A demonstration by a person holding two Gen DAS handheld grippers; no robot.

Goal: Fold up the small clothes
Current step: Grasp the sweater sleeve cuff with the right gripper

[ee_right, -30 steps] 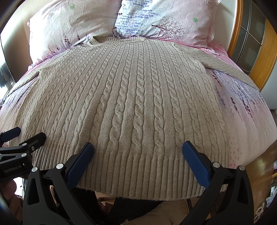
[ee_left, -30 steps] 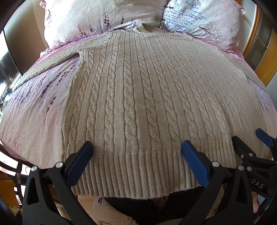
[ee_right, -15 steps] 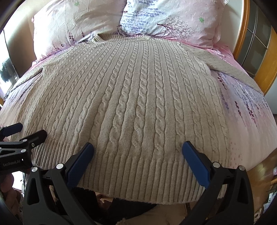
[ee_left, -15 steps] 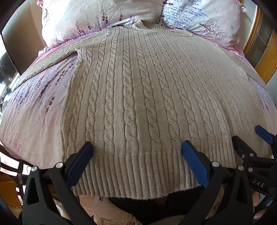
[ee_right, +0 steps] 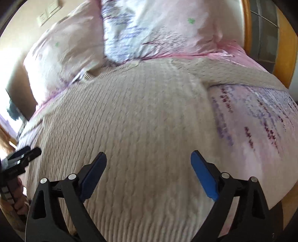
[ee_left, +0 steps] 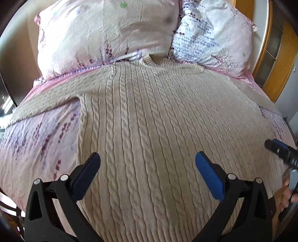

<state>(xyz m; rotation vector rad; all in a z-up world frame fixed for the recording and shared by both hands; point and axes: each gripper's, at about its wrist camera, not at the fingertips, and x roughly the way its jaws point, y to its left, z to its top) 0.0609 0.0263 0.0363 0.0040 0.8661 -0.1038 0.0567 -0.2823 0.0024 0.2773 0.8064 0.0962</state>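
Both tools have moved forward over the cable-knit sweater (ee_left: 149, 130), its ribbed hem now out of sight below. The sweater lies flat on the bed (ee_left: 37, 145), collar at the pillows (ee_left: 104, 37) in the upper frame. The left tool (ee_left: 147, 175) and right tool (ee_right: 149, 171) hover released, jaws spread wide.

- The sweater (ee_left: 149, 130) runs off the bottom edge of the left wrist view, its hem out of sight behind the left gripper (ee_left: 148, 174).
- Its left sleeve (ee_left: 46, 100) is cut by the frame's dark rim; the cuff cannot be seen.
- The right wrist view is smeared throughout: the cable pattern reads only as faint ridges, and the print on the pillows (ee_right: 149, 29) is illegible.
- The right gripper (ee_left: 279, 149) shows only as a tip at the edge (jaw stance there cannot be told).
- The wall plates (ee_right: 48, 13) are too blurred to identify.
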